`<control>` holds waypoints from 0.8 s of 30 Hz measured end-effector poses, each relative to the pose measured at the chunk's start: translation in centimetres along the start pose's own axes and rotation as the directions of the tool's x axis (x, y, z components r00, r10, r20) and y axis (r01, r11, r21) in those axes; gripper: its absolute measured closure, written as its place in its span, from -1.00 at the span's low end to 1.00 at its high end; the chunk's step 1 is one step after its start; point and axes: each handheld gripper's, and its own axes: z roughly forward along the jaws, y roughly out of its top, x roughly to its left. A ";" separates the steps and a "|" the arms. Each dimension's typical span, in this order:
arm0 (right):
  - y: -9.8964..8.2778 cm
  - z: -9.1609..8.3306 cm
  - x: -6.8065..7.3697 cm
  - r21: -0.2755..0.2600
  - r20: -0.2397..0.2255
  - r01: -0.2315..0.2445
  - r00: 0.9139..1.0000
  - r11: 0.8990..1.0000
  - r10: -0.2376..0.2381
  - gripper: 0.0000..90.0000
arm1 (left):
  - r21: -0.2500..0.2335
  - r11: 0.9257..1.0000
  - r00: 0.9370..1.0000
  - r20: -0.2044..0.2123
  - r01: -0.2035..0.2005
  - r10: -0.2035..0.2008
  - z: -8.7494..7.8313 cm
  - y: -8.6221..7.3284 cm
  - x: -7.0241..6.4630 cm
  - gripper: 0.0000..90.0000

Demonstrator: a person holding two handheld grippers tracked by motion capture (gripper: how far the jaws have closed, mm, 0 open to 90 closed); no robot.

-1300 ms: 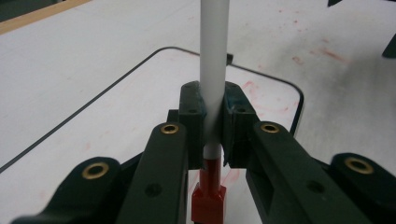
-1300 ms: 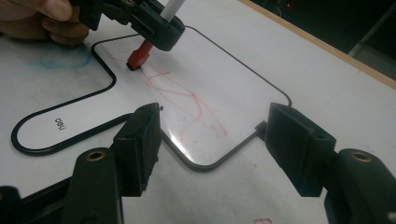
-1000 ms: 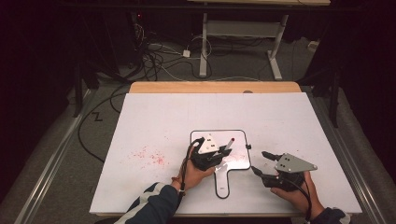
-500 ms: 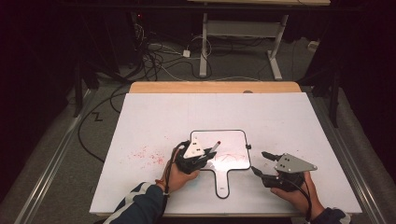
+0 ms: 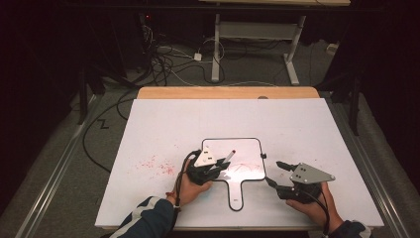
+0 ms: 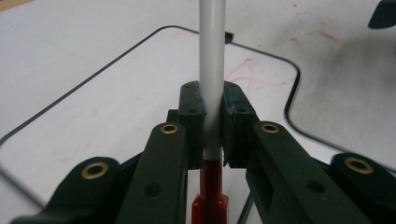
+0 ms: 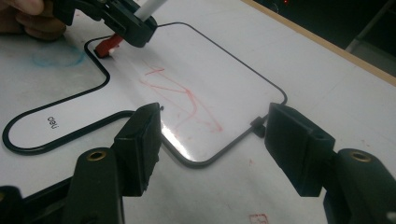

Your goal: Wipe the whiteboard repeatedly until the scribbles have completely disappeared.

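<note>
A small white board (image 5: pixel 247 148) with a black rim and a handle (image 5: pixel 235 196) lies flat on the table, with red scribbles (image 7: pixel 187 100) on it. My left gripper (image 5: pixel 213 167) is over the board's near left corner, shut on a marker (image 6: pixel 211 56) with a white barrel. The marker's red end (image 7: pixel 107 46) rests at the board's surface. My right gripper (image 5: pixel 276 173) stands open just right of the board. Nothing sits between its jaws; the board's corner (image 7: pixel 201 158) shows in the gap beyond them.
The white table top (image 5: pixel 307 129) carries red smudges (image 5: pixel 156 166) at the left and a faint blue ring (image 7: pixel 53 55) beside the board's handle. A wooden strip (image 5: pixel 228 92) runs along the far edge. Cables (image 5: pixel 168 64) and desk legs stand on the floor beyond.
My left hand has slid a little to the left with the marker still in its jaws. The right hand and the board have stayed put.
</note>
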 end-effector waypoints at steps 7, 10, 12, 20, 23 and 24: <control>-0.1 -0.2 -0.2 -0.002 0.000 -0.005 1.000 1.000 0.005 -0.17 | -0.007 1.000 0.999 0.034 -0.003 0.003 1.7 1.2 -1.0 0.75; -0.2 -0.2 -0.3 -0.006 -0.005 -0.017 1.000 1.000 0.017 -0.16 | -0.012 1.000 0.999 0.042 -0.012 0.013 2.0 1.5 -1.3 0.75; -0.2 -0.1 -0.3 -0.005 -0.006 -0.020 1.000 1.000 0.020 -0.16 | -0.023 1.000 0.999 0.044 -0.014 0.015 2.0 1.6 -1.4 0.75; -0.1 0.2 -0.1 0.002 -0.005 -0.012 1.000 1.000 0.012 -0.15 | 0.015 0.999 0.999 0.018 -0.044 0.044 0.7 1.0 -0.6 0.75; -0.1 0.2 0.0 0.006 -0.002 -0.004 1.000 1.000 0.005 -0.15 | 0.038 0.998 0.999 -0.007 -0.052 0.053 -0.4 0.3 0.1 0.75; -0.1 0.2 -0.1 0.008 -0.001 -0.004 1.000 1.000 0.004 -0.15 | 0.035 0.999 0.999 -0.012 -0.035 0.036 -0.7 0.2 0.4 0.75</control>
